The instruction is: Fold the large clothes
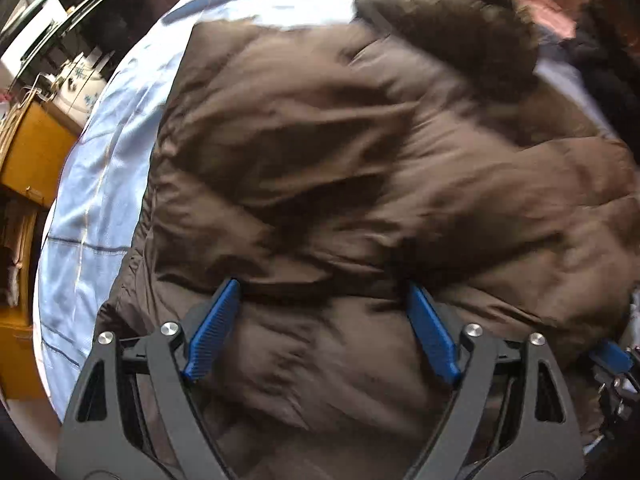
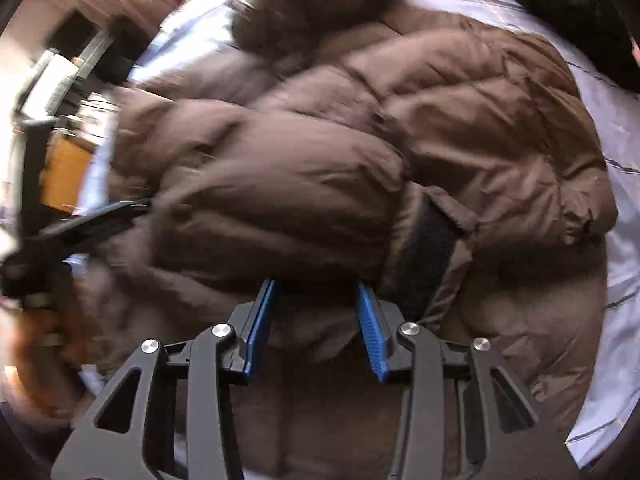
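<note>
A brown puffer jacket (image 1: 340, 160) lies spread on a light blue bedsheet (image 1: 92, 200), its dark fur hood (image 1: 460, 28) at the far end. My left gripper (image 1: 323, 286) hovers over the jacket's near part, open wide, with nothing pinched between its blue pads (image 1: 212, 332). In the right wrist view the jacket (image 2: 320, 180) has a sleeve folded across it, and the sleeve's black cuff strap (image 2: 430, 248) shows. My right gripper (image 2: 317, 286) stands much narrower. A bunched fold of jacket fabric fills the gap between its pads (image 2: 372, 332). The view is blurred.
A yellow wooden cabinet (image 1: 36, 152) and a white flowered pot (image 1: 80, 80) stand beyond the bed's left edge. A dark garment (image 2: 560, 0) lies on the sheet (image 2: 616, 300) past the jacket. Bare sheet shows on the left and far side.
</note>
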Action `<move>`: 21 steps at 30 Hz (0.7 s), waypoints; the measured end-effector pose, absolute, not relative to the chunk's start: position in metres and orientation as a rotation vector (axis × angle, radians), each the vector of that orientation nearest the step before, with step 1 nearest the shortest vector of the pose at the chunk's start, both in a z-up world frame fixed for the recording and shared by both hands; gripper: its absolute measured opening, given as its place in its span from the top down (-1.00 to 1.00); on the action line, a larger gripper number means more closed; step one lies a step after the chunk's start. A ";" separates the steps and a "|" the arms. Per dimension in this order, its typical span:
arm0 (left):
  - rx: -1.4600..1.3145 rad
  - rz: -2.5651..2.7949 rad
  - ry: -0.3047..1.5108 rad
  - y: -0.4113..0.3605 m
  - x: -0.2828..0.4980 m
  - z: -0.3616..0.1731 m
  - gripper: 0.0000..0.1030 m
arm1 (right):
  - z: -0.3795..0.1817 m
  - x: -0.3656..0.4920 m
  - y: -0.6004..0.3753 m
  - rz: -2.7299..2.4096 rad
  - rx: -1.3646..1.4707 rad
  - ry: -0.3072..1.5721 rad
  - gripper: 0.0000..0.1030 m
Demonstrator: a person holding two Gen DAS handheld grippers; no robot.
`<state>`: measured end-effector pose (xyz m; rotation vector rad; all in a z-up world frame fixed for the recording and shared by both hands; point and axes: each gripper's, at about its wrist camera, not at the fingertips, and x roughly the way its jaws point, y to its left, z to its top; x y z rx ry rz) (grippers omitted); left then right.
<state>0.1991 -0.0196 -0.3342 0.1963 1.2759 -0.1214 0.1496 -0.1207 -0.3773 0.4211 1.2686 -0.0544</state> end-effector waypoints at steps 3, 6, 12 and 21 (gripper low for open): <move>0.169 -0.083 1.285 -0.006 0.210 -0.347 -0.73 | -0.402 0.164 -0.122 -0.089 0.409 1.280 0.51; 0.213 -0.037 1.259 -0.007 0.213 -0.350 -0.76 | -0.414 0.177 -0.112 -0.101 0.354 1.222 0.51; 0.206 -0.029 1.238 -0.011 0.214 -0.342 -0.75 | -0.428 0.202 -0.105 -0.111 0.235 1.139 0.52; 0.164 0.001 1.243 0.004 0.222 -0.345 -0.79 | -0.423 0.224 -0.155 -0.137 0.448 1.137 0.63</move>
